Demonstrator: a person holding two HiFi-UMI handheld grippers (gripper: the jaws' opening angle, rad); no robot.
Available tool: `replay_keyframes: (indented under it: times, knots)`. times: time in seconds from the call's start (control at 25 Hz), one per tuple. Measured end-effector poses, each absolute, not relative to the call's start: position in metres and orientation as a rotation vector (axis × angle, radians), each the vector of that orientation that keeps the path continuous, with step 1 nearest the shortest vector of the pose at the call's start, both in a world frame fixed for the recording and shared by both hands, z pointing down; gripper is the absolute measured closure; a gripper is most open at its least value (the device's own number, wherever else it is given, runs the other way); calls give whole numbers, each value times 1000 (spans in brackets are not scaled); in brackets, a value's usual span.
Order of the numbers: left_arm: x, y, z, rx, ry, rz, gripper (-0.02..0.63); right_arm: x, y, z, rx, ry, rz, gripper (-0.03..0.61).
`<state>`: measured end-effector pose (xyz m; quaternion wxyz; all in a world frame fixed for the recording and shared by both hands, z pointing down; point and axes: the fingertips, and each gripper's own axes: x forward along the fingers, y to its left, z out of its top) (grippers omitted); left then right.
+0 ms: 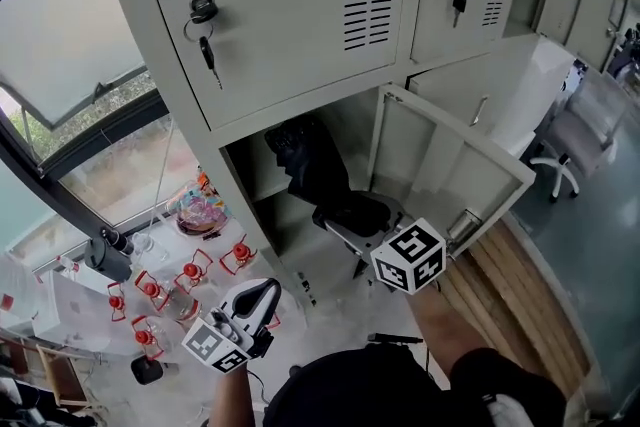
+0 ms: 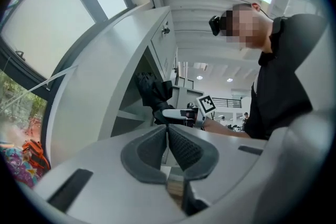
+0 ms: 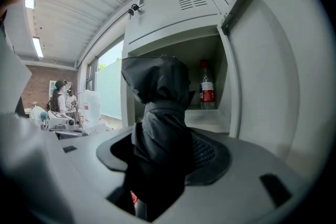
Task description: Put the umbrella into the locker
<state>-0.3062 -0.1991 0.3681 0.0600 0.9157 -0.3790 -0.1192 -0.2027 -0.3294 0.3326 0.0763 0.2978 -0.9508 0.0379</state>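
Here the right gripper [image 1: 352, 227] has its fingers [image 3: 210, 155] closed on the lower part of a folded black umbrella [image 1: 312, 165]. In the right gripper view the dark fabric [image 3: 157, 107] fills the gap between the two pads and rises out of it. The umbrella's upper end stands in the mouth of the open lower locker [image 1: 355, 127]. It seems to be just past the front edge of the compartment, but no view shows clearly whether it touches any wall inside. The locker's door [image 1: 445, 160] is swung wide to the right, and the gripper's marker cube [image 1: 408, 257] sits in front of it, low in the opening.

Inside, a clear bottle with a red label [image 3: 207, 91] stands upright on the shelf [image 3: 210, 119], toward its back right corner, apart from the umbrella.

The left gripper [image 1: 258, 303] hangs low and to the left, outside the locker and well apart from the umbrella. Its fingers [image 2: 185, 148] meet at the tips with nothing between them.

On the upper locker door above the opening, a key [image 1: 206, 50] hangs from the lock. Beyond the cabinet's left side, small red-trimmed items [image 1: 190, 270] lie scattered on the floor near the window.
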Motion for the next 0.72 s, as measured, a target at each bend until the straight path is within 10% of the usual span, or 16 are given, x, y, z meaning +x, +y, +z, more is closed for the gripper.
replay_keyframes:
  times: [0.72]
  knots:
    - [-310, -184, 351, 2811, -1141, -386, 589, -239, -388, 305, 889, -2748, 1, 314]
